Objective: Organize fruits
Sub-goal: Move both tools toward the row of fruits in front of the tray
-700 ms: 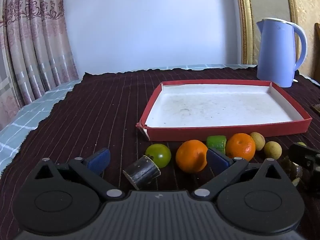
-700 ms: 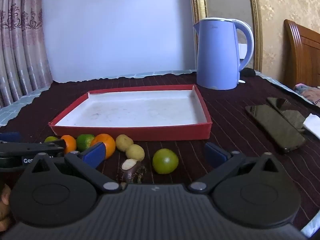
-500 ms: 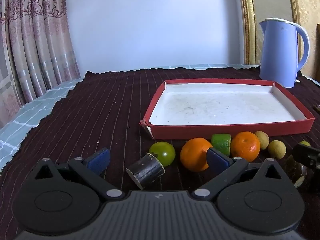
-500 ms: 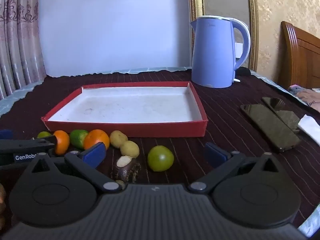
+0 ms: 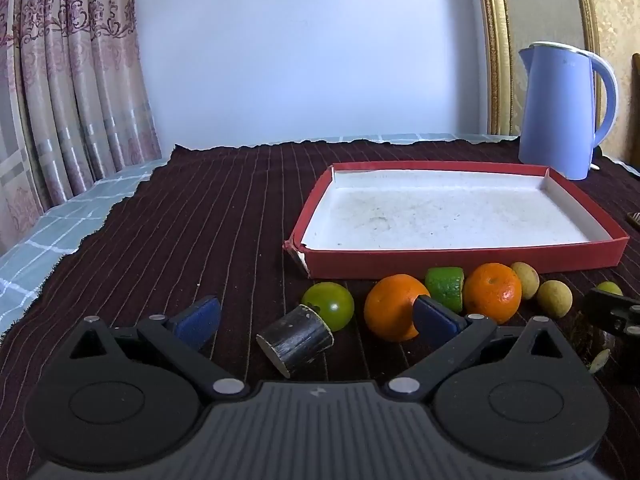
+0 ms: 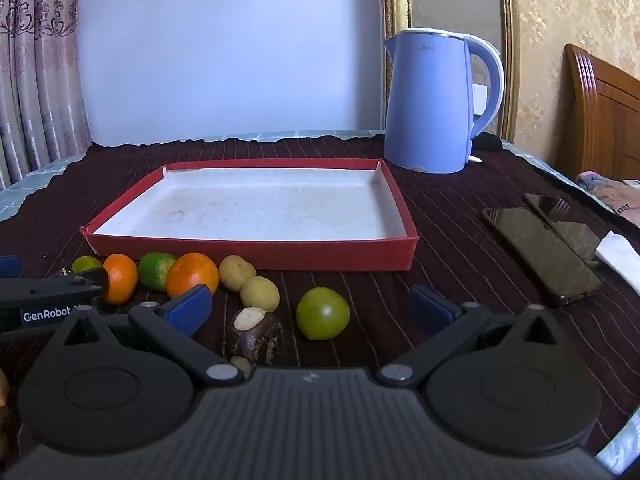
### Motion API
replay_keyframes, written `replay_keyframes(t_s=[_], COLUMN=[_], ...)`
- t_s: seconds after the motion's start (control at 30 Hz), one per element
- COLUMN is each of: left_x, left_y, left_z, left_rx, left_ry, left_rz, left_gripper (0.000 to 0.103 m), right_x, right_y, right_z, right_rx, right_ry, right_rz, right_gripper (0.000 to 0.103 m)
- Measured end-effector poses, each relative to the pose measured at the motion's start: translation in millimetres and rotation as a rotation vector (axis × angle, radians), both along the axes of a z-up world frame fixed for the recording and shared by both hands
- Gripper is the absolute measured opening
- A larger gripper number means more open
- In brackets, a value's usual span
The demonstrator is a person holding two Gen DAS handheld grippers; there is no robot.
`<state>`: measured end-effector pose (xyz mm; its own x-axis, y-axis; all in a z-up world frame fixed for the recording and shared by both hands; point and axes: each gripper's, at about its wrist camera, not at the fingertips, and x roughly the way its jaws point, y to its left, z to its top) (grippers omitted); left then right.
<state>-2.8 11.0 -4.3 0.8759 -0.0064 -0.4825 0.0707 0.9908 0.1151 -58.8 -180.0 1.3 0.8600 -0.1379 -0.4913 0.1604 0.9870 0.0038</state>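
Nothing is in the shallow red cardboard tray with the white floor [image 5: 460, 258] yet, so the step in hand reads as choosing and closing on a first fruit.

In the left wrist view, going from left to right, the left gripper [image 5: 318, 316] stands spread wide with nothing pinched. A dark cut cylinder of sugarcane [image 5: 296, 338] lies low in the centre between its blue pads, touching a round green fruit [image 5: 330, 306] just behind it. A large orange [image 5: 394, 306] sits by the right-hand pad, so centring on one piece alone would avoid nudging its neighbours.

In the right wrist view, the right gripper [image 6: 308, 310] is likewise spread and empty. A dark brown peeled piece [image 6: 254, 334] lies left of centre and a second green round fruit [image 6: 323, 313] sits just right of it, apart from the rest. That lone fruit looks the easier pick; a round skin may roll, so the pads should meet its widest part squarely.
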Motion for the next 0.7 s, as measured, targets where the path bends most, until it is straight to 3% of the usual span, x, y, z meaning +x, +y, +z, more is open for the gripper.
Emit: replay_keyframes(t_s=[0.5, 0.7], left_x=[-22, -27], left_y=[1, -2], left_z=[10, 9], left_rx=[0.004, -0.007], left_ry=[-0.025, 0.003], left_rz=[-0.072, -0.105], left_gripper=[0.103, 0.103], right_x=[-13, -18], right_y=[-11, -20], right_z=[7, 4], right_rx=[-0.013, -0.001], right_ry=[-0.045, -0.036], right_rz=[0.001, 0.003], right_gripper=[0.103, 0.103])
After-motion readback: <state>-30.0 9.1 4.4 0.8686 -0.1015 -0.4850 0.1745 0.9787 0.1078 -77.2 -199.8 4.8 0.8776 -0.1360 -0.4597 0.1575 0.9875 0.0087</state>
